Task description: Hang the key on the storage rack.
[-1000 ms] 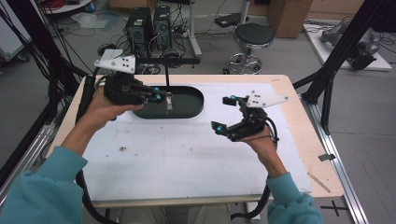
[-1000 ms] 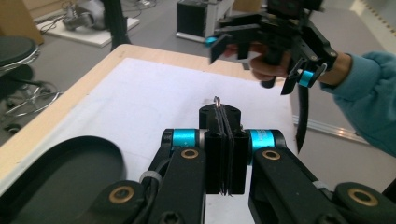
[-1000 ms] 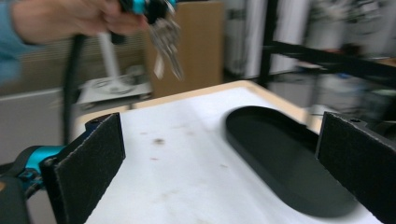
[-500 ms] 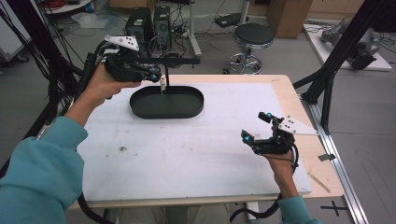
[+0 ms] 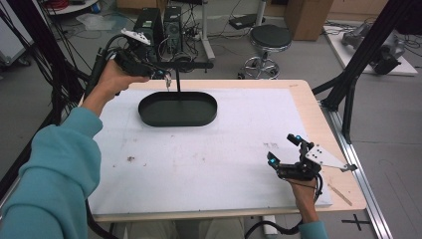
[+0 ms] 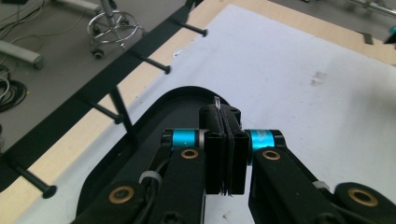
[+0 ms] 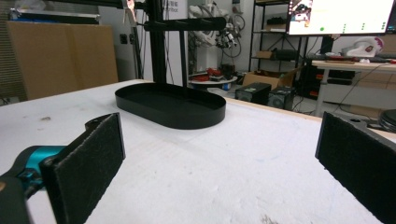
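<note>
saw a wooden table (image 5: 303,94) with a white mat (image 5: 224,149) over most of it, a few dark specks on the mat's near left. found a black oval tray (image 5: 149,117) lying flat on the mat's far left part. noted a black stand (image 5: 177,87) rising upright from the tray, its crossbar level above the tray's far edge, short pegs along that bar in the left gripper view.

found the left gripper (image 5: 164,74) in the left hand (image 5: 112,79), up off the table just beside the crossbar's left end, over the tray's far left rim. saw its jaws pressed together in the left gripper view, clamped on a small metal piece (image 6: 217,100) whose thin tip poked out past the pads; saw the same piece dangling below the jaws in the high view.

found the right gripper (image 5: 283,149) in the right hand (image 5: 303,191), low over the mat's near right corner, well apart from the tray. saw its jaws standing wide apart in the right gripper view, nothing between the pads, aimed across the mat toward the tray.
</note>
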Tool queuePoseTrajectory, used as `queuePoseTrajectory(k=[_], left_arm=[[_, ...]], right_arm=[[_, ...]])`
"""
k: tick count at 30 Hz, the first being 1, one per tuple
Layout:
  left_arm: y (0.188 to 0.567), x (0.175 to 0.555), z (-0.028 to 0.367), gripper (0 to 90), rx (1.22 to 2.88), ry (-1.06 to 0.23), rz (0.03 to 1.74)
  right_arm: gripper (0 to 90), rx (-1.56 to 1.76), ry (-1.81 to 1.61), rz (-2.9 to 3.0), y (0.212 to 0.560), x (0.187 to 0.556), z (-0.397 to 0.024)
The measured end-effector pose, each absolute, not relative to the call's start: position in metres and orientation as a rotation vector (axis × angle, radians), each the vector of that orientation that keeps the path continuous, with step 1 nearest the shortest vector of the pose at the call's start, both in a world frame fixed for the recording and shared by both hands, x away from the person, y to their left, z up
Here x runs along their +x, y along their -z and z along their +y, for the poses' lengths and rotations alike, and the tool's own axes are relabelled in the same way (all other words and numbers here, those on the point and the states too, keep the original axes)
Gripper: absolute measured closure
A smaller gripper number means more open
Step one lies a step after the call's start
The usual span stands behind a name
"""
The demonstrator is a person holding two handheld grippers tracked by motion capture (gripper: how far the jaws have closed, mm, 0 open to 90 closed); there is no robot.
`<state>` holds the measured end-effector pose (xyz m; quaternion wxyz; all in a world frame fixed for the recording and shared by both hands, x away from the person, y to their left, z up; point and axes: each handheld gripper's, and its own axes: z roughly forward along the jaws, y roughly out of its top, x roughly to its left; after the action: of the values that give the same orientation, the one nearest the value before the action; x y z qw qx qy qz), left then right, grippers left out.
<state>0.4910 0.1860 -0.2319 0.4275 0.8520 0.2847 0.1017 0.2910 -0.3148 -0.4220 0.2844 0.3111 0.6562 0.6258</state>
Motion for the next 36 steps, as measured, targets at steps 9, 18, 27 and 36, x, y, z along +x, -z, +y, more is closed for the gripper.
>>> queuePoseTrajectory(k=[9, 18, 27, 36], left_arm=[[0.245, 0.506, 0.183, 88.3, 2.165, -0.280, 0.818], [0.253, 0.517, 0.176, 88.3, 2.172, -0.316, 0.901], [0.255, 0.523, 0.173, 88.3, 2.172, -0.348, 0.961], [0.257, 0.527, 0.172, 88.3, 2.169, -0.351, 0.989]], right_arm=[[0.5, 0.839, -1.652, 1.754, 0.443, 0.291, -0.317], [0.5, 0.863, -1.653, 1.749, 0.449, 0.294, -0.320], [0.5, 0.849, -1.632, 1.754, 0.449, 0.295, -0.318], [0.5, 0.845, -1.623, 1.758, 0.449, 0.294, -0.318]])
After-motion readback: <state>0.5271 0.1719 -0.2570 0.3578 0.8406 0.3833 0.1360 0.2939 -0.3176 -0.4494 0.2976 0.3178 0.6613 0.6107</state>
